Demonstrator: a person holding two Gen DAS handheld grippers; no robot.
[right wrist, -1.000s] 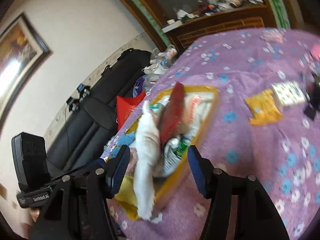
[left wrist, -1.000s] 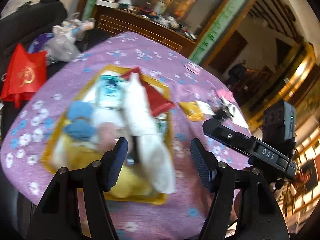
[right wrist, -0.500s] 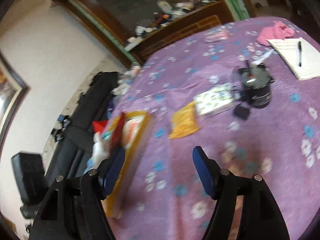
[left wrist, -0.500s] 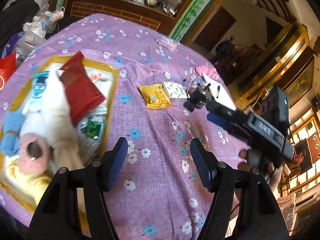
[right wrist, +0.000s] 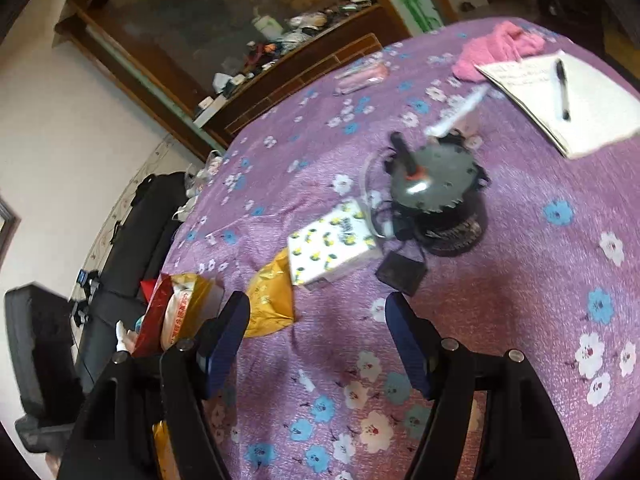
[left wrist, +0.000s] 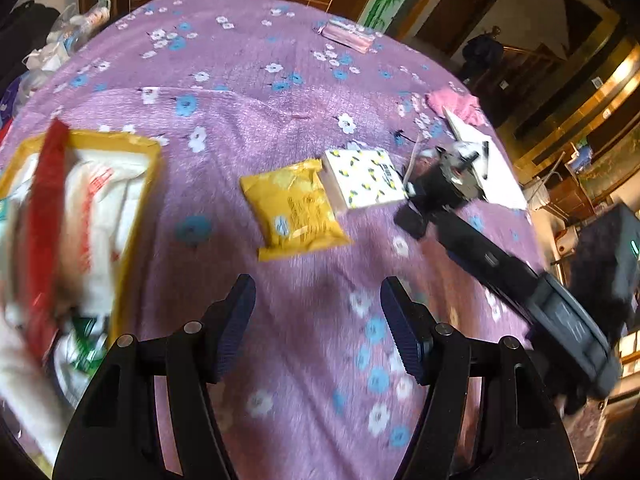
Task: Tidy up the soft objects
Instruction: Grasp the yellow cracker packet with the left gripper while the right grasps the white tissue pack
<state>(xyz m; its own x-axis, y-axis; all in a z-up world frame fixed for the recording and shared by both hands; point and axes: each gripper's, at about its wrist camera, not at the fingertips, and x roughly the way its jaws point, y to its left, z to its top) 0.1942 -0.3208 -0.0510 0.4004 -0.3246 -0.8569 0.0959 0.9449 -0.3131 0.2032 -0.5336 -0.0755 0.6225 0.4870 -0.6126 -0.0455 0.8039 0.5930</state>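
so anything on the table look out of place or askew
The red packet stands on edge, poking above the heaped yellow tray, not lying flat. The yellow pouch and lemon-print pack sit loose outside it on the tablecloth.

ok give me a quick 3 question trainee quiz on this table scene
1. True or false: the left gripper holds the yellow packet.
2. What touches the yellow packet's far edge? A) lemon-print pack B) pen C) pink cloth
3. What lies on the white notepad?

Key: 1 false, both grippers' jaws are open and empty, right gripper too; 2 A; 3 the pen.
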